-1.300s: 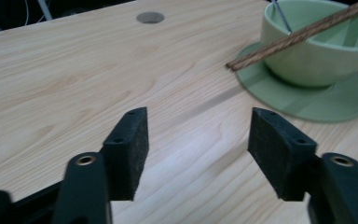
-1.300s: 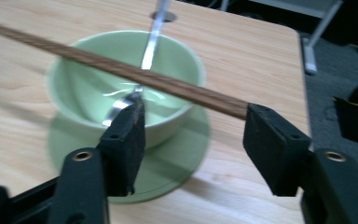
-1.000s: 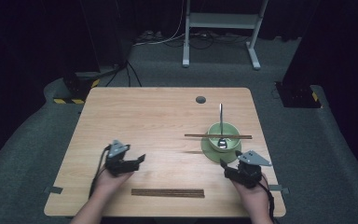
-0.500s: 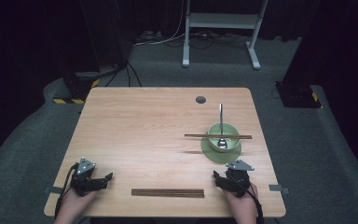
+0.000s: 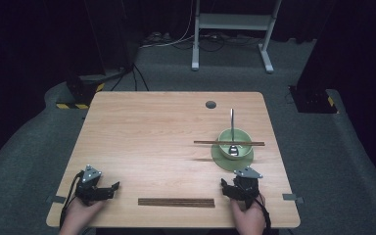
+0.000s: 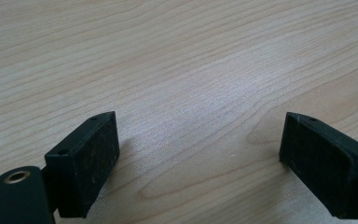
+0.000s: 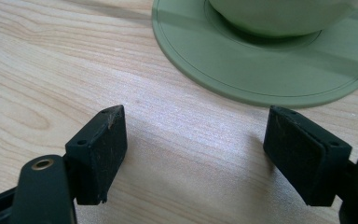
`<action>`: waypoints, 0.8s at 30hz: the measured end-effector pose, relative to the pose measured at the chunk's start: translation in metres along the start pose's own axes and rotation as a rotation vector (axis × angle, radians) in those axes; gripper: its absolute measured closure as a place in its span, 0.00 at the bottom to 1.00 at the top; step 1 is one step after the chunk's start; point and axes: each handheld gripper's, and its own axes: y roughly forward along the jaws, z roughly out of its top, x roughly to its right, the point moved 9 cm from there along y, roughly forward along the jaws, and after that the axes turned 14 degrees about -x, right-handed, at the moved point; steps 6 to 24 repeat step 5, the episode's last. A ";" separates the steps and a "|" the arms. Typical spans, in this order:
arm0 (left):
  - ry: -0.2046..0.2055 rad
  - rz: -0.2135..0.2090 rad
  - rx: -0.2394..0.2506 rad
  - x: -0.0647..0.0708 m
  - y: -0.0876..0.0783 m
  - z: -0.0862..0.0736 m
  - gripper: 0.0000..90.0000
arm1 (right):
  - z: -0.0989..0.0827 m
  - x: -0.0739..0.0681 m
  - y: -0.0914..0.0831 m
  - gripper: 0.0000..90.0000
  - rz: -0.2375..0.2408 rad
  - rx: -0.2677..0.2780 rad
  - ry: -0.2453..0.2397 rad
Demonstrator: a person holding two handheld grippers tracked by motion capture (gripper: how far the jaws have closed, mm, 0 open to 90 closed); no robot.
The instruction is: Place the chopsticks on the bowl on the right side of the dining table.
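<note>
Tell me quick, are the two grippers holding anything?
Left gripper: open, holding nothing.
Right gripper: open, holding nothing, its jaws just opened wider.

Saucer [image 7: 261,70] and bowl [image 5: 235,139]: pale green. Chopsticks [image 5: 176,202]: dark brown. Table [image 5: 152,132]: light wood grain. Gripper pads [image 6: 86,158]: black.

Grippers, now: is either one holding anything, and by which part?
Nothing is held. The left gripper and right gripper both stand open over bare table.

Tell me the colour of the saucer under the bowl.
Pale green, like the bowl. The saucer shows best in the right gripper view.
</note>
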 end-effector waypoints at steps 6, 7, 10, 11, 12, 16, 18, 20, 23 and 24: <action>-0.002 0.001 -0.001 0.000 0.000 0.000 0.13 | 0.000 0.000 0.000 0.24 0.004 -0.001 -0.003; -0.002 0.001 -0.001 0.000 0.000 0.000 0.13 | 0.000 0.000 0.000 0.24 0.004 -0.001 -0.003; -0.002 0.001 -0.001 0.000 0.000 0.000 0.13 | 0.000 0.000 0.000 0.24 0.004 -0.001 -0.003; -0.002 0.001 -0.001 0.000 0.000 0.000 0.13 | 0.000 0.000 0.000 0.24 0.004 -0.001 -0.003; -0.002 0.001 -0.001 0.000 0.000 0.000 0.13 | 0.000 0.000 0.000 0.24 0.004 -0.001 -0.003; -0.002 0.001 -0.001 0.000 0.000 0.000 0.13 | 0.000 0.000 0.000 0.24 0.004 -0.001 -0.003; -0.002 0.001 -0.001 0.000 0.000 0.000 0.13 | 0.000 0.000 0.000 0.24 0.004 -0.001 -0.003; -0.002 0.001 -0.001 0.000 0.000 0.000 0.13 | 0.000 0.000 0.000 0.24 0.004 -0.001 -0.003; -0.002 0.001 -0.001 0.000 0.000 0.000 0.13 | 0.000 0.000 0.000 0.24 0.004 -0.001 -0.003; -0.002 0.001 -0.001 0.000 0.000 0.000 0.13 | 0.000 0.000 0.000 0.24 0.004 -0.001 -0.003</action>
